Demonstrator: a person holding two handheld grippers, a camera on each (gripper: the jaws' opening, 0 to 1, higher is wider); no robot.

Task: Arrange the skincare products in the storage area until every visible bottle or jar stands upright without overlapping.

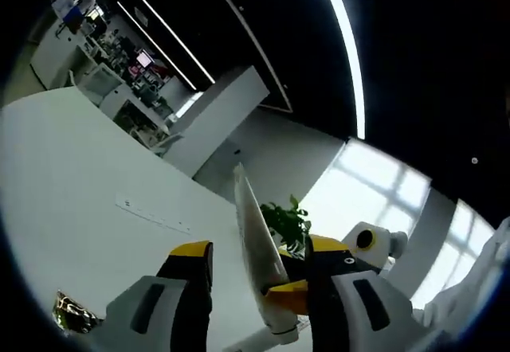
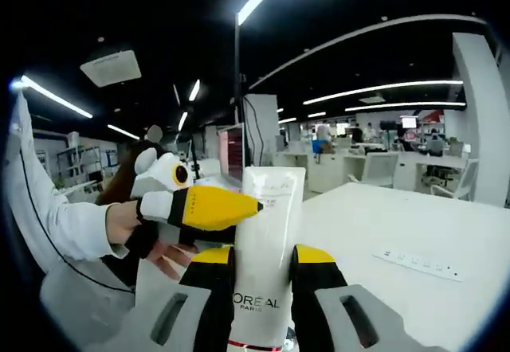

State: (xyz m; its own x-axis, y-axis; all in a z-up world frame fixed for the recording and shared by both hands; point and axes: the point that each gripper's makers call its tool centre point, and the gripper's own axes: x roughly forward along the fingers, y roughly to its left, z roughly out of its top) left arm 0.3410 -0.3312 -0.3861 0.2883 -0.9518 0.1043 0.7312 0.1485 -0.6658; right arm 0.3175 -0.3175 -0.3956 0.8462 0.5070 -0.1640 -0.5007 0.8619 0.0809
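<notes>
In the left gripper view the left gripper rises from the bottom with its yellow-tipped jaws apart, and a white tube stands between them, seen edge-on as a thin blade. The tube sits close against the right-hand jaw, while a clear gap separates it from the left-hand jaw; whether the jaws actually press it cannot be told from here. The tube's lower end is cut off at the bottom edge beside a white cap-like shape. The view is tilted hard, so the white table slopes across the left half with much bare surface; a power strip lies flat on it. A shiny crumpled object at the lower left is too small to make out. A green plant shows behind the tube, partly hidden by it. In the right gripper view the right gripper has its jaws closed against both sides of the same tube, held upright, its face reading L'OREAL PARIS; the base runs off the bottom edge. From the left the other gripper's yellow tip touches the tube's upper side, carried by a hand in a white sleeve. To the right the table lies open toward the power strip.
</notes>
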